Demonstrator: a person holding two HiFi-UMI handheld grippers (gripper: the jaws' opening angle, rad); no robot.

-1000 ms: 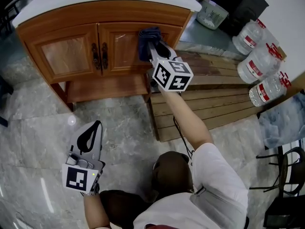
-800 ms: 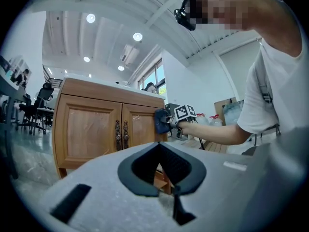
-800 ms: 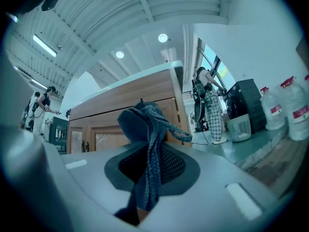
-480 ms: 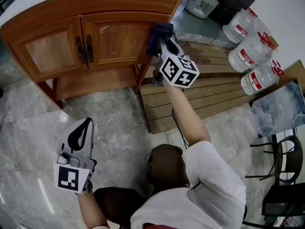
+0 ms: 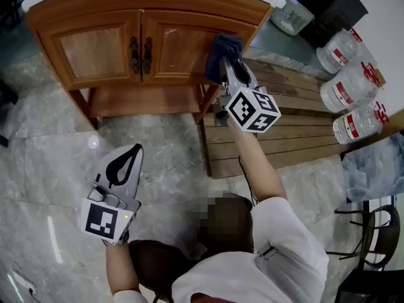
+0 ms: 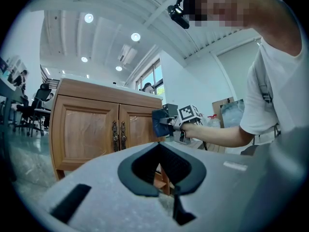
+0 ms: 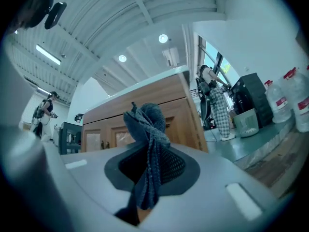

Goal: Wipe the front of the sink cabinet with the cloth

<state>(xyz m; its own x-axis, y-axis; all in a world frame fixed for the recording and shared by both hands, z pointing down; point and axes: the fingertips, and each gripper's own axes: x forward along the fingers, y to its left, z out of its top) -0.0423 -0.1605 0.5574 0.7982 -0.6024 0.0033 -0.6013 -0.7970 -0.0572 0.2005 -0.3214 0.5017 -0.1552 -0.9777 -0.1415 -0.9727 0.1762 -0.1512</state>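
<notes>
Hugging cabinet (image 5: 101, 49) edge — cloth (image 5: 222, 54) in right tongs (image 5: 230, 68)

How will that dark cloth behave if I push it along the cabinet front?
The cloth sits bunched in folds in the right claw, so it is probably floppy and light. Pressed on the cabinet front, it may crumple rather than slide flat.

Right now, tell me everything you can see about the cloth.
The cloth is dark blue, soft and knit-looking, bunched into folds. The right gripper is shut on it, one strip trailing back between the jaws. Its bunched end appears to rest against the front of the wooden sink cabinet, near the outer edge of the right door.
</notes>
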